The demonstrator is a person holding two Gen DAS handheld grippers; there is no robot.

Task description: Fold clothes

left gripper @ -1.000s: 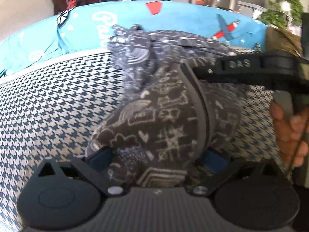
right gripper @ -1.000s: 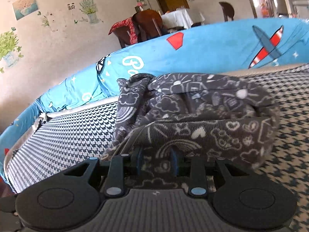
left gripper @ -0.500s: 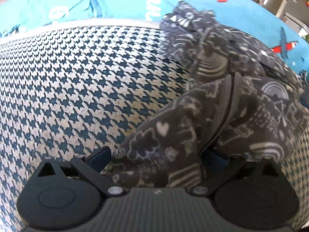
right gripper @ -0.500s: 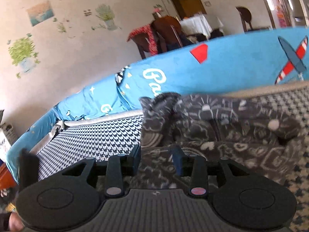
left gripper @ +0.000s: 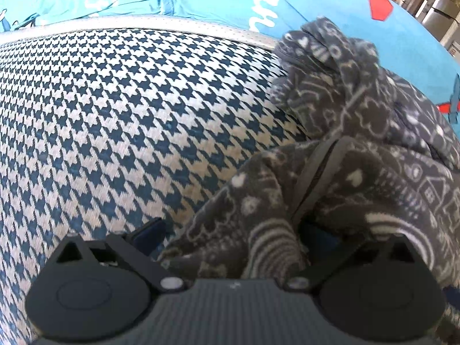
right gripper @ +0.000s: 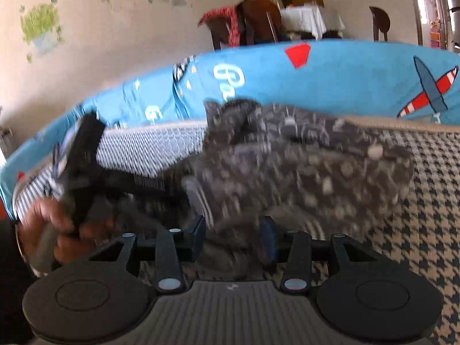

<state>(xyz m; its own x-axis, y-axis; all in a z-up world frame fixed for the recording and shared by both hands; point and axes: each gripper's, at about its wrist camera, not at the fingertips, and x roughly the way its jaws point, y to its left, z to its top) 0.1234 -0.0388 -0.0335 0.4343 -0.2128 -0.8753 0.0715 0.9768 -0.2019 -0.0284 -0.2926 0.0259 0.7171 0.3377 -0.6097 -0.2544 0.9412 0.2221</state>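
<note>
Currently my right gripper [right gripper: 234, 240], jaws just widening, straddles the dark grey doodle-print fleece garment [right gripper: 302, 169] near the houndstooth mattress's [left gripper: 115, 115] far edge, my spread left gripper [left gripper: 230, 234] likewise.

Dark grey garment [left gripper: 359, 172] doodled in white, on navy-and-cream houndstooth cover [left gripper: 129, 115], bright blue sheet [right gripper: 345, 80] with red-striped plane behind.

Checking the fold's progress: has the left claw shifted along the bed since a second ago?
Yes. The left claw has swung leftward over the houndstooth cover; the blue sheet's red patch slid from centre to the right edge.
</note>
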